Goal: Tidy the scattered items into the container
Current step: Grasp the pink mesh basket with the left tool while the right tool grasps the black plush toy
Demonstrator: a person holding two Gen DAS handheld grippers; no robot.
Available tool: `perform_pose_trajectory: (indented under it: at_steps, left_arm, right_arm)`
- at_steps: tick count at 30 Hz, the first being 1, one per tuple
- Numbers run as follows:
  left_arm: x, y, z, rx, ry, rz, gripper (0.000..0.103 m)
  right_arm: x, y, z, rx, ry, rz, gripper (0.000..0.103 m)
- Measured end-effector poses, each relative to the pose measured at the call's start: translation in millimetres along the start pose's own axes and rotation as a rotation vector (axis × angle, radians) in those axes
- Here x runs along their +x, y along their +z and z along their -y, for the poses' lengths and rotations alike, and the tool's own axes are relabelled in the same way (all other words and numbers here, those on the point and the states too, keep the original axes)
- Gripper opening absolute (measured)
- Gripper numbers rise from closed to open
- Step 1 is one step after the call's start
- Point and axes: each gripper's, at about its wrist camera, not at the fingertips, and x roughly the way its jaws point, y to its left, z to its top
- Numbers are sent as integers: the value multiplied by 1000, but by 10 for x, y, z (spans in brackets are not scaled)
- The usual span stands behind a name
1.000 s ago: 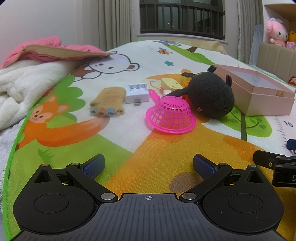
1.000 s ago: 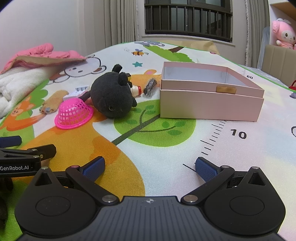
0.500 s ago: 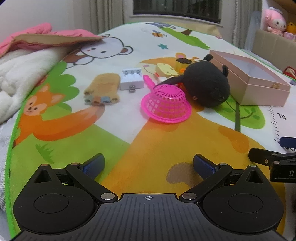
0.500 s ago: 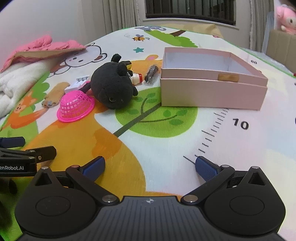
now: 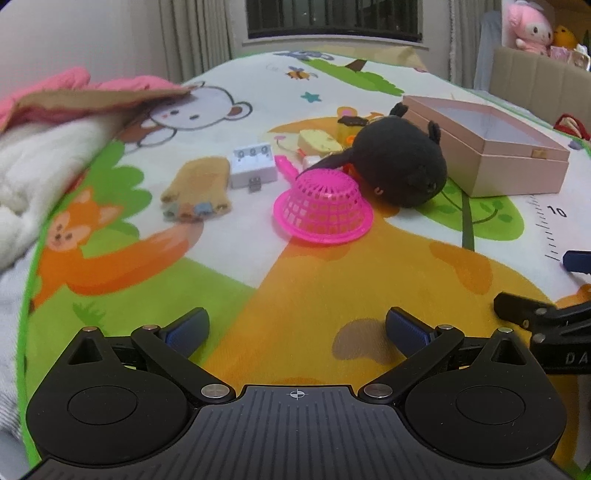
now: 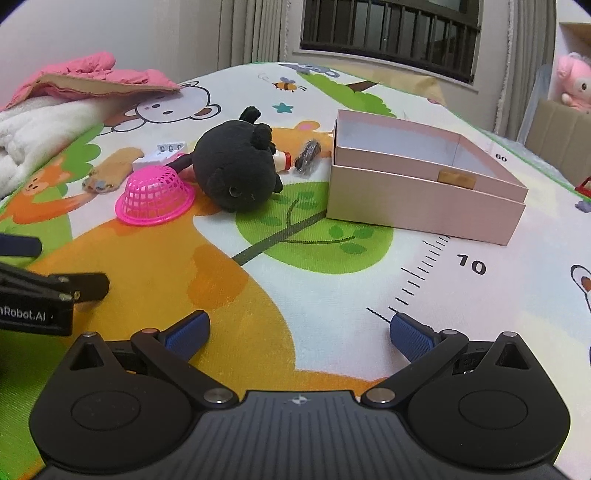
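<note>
An open pink box (image 6: 424, 192) (image 5: 517, 171) sits on the play mat with nothing visible inside. Left of it lies a black plush toy (image 6: 236, 171) (image 5: 399, 166), and in front of that an upturned pink mesh basket (image 6: 155, 195) (image 5: 321, 208). A tan paw-shaped plush (image 5: 197, 188), a white charger block (image 5: 253, 170), a yellow item (image 5: 317, 142) and a dark wrapped piece (image 6: 308, 155) lie scattered around them. My left gripper (image 5: 297, 328) is open above the mat, well short of the basket. My right gripper (image 6: 299, 330) is open too, holding nothing.
A white blanket (image 5: 40, 166) with a pink garment (image 5: 92, 90) on it lies along the mat's left edge. Pink plush toys (image 5: 524, 26) sit on a beige headboard at the back right. Each gripper shows at the edge of the other's view.
Both grippers have shifted slightly forward towards the items, which look a little larger. Jaws stay open. No item has moved.
</note>
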Motion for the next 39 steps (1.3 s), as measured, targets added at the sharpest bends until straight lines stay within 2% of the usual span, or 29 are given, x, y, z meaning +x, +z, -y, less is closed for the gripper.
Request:
perform_pose_trajectory:
  at_steps: [5,10,13,16,19,20,21,22,26,28,31,36,37,38,39]
  left_arm:
    - [37,231,-65,-48,-66,98,103]
    - [257,479,-51,-47,-87,129,103]
    - [424,560,37,-14,-96,115,103]
    - [590,602,126,28,-70,95,103]
    - [684,620,120,35,-69,77,103]
    - [678,619,98,27,-75,76,100]
    - [657,615,69,21,-80,80,82]
    - [629,606,37,20,-81,83,73]
    - [446,514,-161,-21,-102,80,67]
    - [312,442,-246,-34,-116,77,64]
    - [71,291,-355,-42,-156,66,64]
    - [-195,90,-464,-45,-175,53,65]
    - [-233,59,-478,-45,-176,55,68]
    - [-262,38,-481,-42,-177,57,77]
    - [-293,17,-489,-38,-178,63,86]
  right_arm:
    - [-10,-25,22,17,13,18,103]
    - [-20,-30,35,25,18,24,103]
    - [-22,-29,36,29,20,27,103]
    - [-33,-14,44,32,25,34,103]
    - [-70,35,45,23,31,71,103]
    - [-83,68,35,12,29,93,103]
    - [-92,110,20,-1,27,113,103]
    - [-94,166,-4,-19,24,133,103]
    - [-22,425,-158,-102,36,203,102]
    - [64,559,-282,-153,40,220,92]
    - [241,739,-477,-218,52,219,90]
    - [643,924,-783,-330,-36,223,95]
    - [722,945,-814,-341,-40,212,95]
    - [789,965,-834,-350,-38,198,94]
    - [830,978,-845,-357,-30,181,88]
